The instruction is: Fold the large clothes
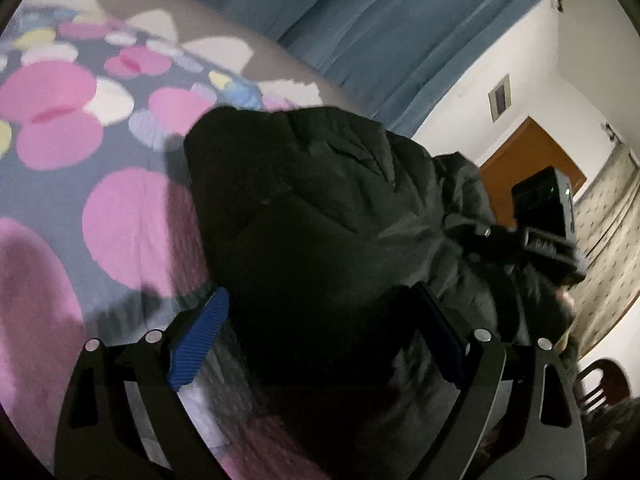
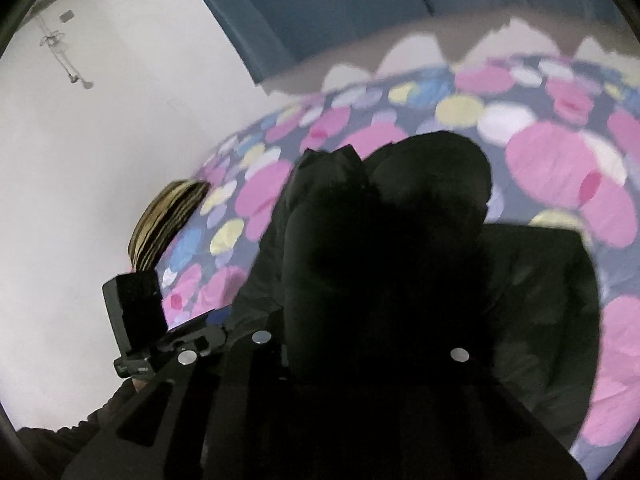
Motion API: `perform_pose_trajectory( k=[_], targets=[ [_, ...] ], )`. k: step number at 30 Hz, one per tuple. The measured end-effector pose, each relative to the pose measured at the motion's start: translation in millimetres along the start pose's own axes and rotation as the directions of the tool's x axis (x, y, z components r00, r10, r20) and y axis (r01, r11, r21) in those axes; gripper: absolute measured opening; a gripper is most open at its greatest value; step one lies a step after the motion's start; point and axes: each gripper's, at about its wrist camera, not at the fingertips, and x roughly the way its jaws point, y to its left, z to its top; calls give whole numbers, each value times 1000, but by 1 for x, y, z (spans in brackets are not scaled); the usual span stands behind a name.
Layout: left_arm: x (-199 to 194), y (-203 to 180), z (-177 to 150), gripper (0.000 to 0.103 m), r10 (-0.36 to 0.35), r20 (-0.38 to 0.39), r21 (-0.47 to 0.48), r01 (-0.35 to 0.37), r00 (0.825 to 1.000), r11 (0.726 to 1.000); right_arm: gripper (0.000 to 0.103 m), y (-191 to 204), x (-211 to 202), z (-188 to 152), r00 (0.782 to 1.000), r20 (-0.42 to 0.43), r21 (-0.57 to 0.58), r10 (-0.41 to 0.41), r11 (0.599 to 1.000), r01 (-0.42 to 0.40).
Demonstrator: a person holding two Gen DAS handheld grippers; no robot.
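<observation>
A large black padded jacket (image 1: 320,184) lies bunched on a bed with a pink-dotted sheet (image 1: 120,208). My left gripper (image 1: 320,332) is open, its blue fingers (image 1: 200,336) spread on either side of the jacket's near edge. In the right wrist view the jacket (image 2: 380,240) fills the middle and hides my right gripper's fingertips; only its dark frame shows at the bottom. The right gripper's body also shows in the left wrist view (image 1: 548,220), against the jacket's right side.
The dotted sheet (image 2: 560,168) spreads around the jacket. Blue curtains (image 1: 380,20) hang behind the bed. A white wall, an orange door (image 1: 528,156) and a chair back (image 1: 600,384) are to the right. A striped pillow (image 2: 164,220) lies at the bed's far left.
</observation>
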Motion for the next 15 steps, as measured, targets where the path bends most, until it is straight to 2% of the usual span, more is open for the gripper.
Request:
perform_pose_trajectory(
  k=[3, 8, 12, 15],
  targets=[
    [4, -11, -1, 91, -22, -17, 21, 22, 1000, 1000, 17, -20, -18, -2, 999, 35, 37, -11, 999, 10],
    [26, -39, 5, 91, -66, -49, 77, 70, 997, 995, 17, -75, -42, -18, 997, 61, 144, -46, 989, 37],
    [52, -65, 9, 91, -93, -92, 120, 103, 991, 987, 17, -120, -46, -34, 997, 55, 231, -52, 972, 38],
    [74, -81, 8, 91, -92, -135, 135, 110, 987, 985, 17, -151, -46, -46, 998, 55, 294, -28, 956, 10]
  ],
)
